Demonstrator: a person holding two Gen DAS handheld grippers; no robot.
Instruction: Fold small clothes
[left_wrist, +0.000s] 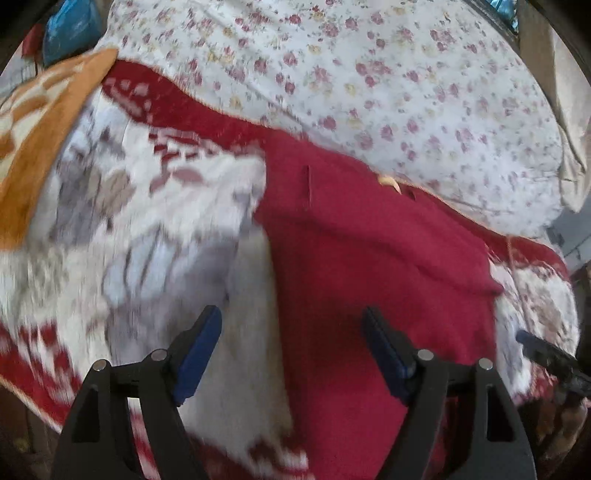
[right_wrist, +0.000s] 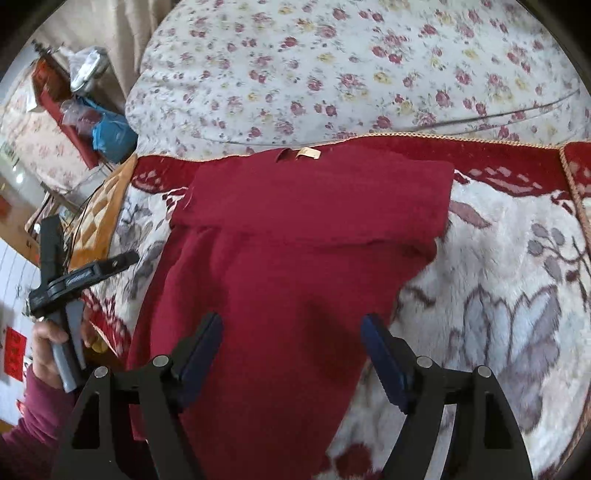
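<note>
A dark red garment (right_wrist: 303, 229) lies flat on a red and white plush blanket (right_wrist: 498, 295). Its top part is folded over in a band, and a small tan label (right_wrist: 308, 152) shows at the far edge. My right gripper (right_wrist: 291, 325) hovers open over the garment's near part, with nothing between its blue pads. In the left wrist view the picture is blurred; my left gripper (left_wrist: 291, 325) stands open above the garment's (left_wrist: 369, 258) left edge, holding nothing. A hand holds the left gripper (right_wrist: 88, 240) at the garment's left side.
A white quilt (right_wrist: 332, 74) with small flowers lies beyond the blanket. An orange checked cloth (left_wrist: 40, 122) sits at the blanket's far left corner. Blue bags (right_wrist: 110, 136) and clutter stand beside a curtain (right_wrist: 110, 22). The blanket's near edge (left_wrist: 33, 391) drops off.
</note>
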